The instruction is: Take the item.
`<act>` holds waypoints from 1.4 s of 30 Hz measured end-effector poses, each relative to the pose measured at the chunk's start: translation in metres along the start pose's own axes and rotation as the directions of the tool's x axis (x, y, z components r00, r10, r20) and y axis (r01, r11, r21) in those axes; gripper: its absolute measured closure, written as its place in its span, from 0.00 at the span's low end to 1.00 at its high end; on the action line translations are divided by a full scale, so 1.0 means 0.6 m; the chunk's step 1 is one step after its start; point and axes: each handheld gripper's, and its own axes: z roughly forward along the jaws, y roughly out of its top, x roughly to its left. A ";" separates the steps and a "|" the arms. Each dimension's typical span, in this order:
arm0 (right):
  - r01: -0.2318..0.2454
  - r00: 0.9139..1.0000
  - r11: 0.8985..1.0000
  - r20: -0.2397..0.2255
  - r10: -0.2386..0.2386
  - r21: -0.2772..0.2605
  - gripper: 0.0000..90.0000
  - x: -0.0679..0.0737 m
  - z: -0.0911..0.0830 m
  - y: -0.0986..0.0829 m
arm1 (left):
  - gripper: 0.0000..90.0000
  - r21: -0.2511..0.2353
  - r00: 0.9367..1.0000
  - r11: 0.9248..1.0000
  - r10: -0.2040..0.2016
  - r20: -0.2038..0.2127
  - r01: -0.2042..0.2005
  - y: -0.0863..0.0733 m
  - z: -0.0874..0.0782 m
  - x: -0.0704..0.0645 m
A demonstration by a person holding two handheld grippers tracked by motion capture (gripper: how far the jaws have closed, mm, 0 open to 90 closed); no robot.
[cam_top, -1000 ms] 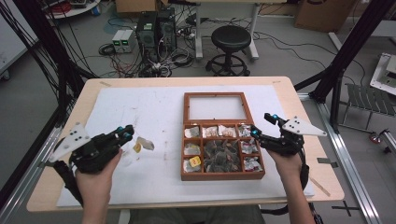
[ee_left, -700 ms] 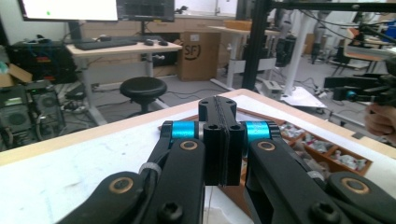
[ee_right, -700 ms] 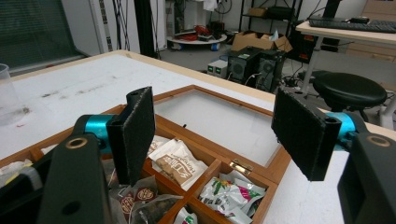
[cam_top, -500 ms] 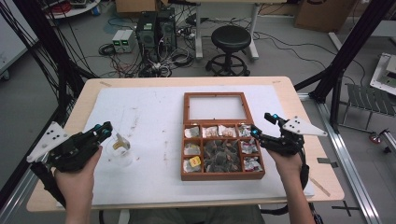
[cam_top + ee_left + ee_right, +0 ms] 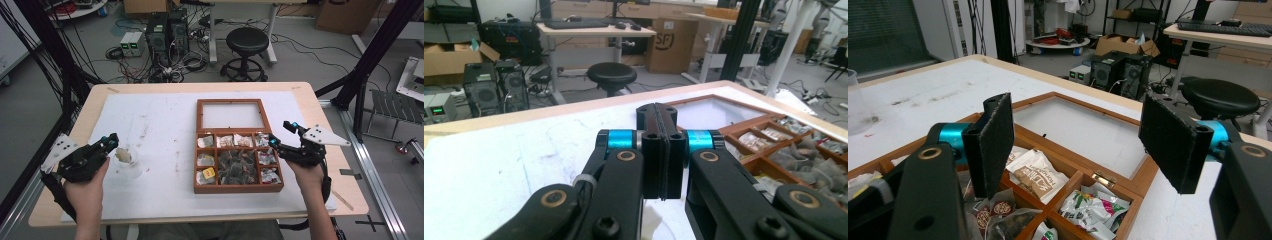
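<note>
While the left hand-held gripper [image 5: 113, 142], jaws pinched on a tea bag [image 5: 122, 156], hovers over the cup [image 5: 127, 169], lowering comes next; the right hand-held gripper [image 5: 281, 134] waits wide at the box's [image 5: 238, 186] three o'clock.

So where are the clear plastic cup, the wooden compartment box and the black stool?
clear plastic cup [image 5: 127, 167]: high view, on its see-through side wall.
wooden compartment box [image 5: 238, 188]: high view, on its near front rim.
black stool [image 5: 248, 38]: high view, on the round seat top.
</note>
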 end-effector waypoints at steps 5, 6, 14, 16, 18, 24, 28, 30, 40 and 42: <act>0.003 1.000 1.000 0.002 -0.003 -0.004 0.35 -0.001 0.000 0.000 | 0.99 0.026 1.000 1.000 0.002 -0.007 -0.002 -0.019 0.006 0.006; 0.003 1.000 1.000 0.002 -0.003 -0.003 0.35 0.000 0.000 0.000 | 0.99 0.032 1.000 0.999 0.003 -0.016 -0.003 -0.024 0.007 0.007; 0.002 1.000 1.000 0.001 -0.002 -0.008 0.35 -0.001 -0.003 0.002 | 0.68 0.038 0.998 0.999 -0.024 -0.049 0.026 -0.038 0.007 0.011; 0.002 1.000 1.000 0.002 -0.002 -0.011 0.35 -0.002 -0.004 0.003 | 0.57 0.034 0.999 0.999 -0.014 -0.051 0.016 -0.034 0.004 0.004; -0.001 1.000 1.000 0.003 0.001 -0.015 0.35 -0.005 -0.006 0.004 | 0.50 0.027 0.999 1.000 0.004 -0.045 -0.002 -0.026 0.001 -0.008; -0.019 0.999 1.000 0.029 0.020 -0.018 0.35 -0.017 -0.014 0.004 | 0.38 -0.012 0.997 0.997 0.076 0.010 -0.076 -0.008 -0.008 -0.062; -0.022 0.999 1.000 0.036 0.023 -0.014 0.35 -0.018 -0.017 0.004 | 0.34 -0.056 0.994 0.994 0.098 0.040 -0.095 -0.004 -0.020 -0.093; -0.025 0.999 1.000 0.035 0.025 -0.011 0.35 -0.016 -0.016 0.004 | 0.33 -0.060 0.992 0.992 0.111 0.060 -0.107 0.001 -0.023 -0.107; -0.018 1.000 0.999 0.009 0.019 -0.031 0.35 0.002 -0.019 0.020 | 0.32 -0.069 0.985 0.990 0.127 0.117 -0.119 0.006 -0.013 -0.142; -0.016 1.000 0.999 0.006 0.016 -0.035 0.35 0.004 -0.022 0.022 | 0.30 -0.062 0.986 0.992 0.120 0.119 -0.114 0.002 -0.005 -0.140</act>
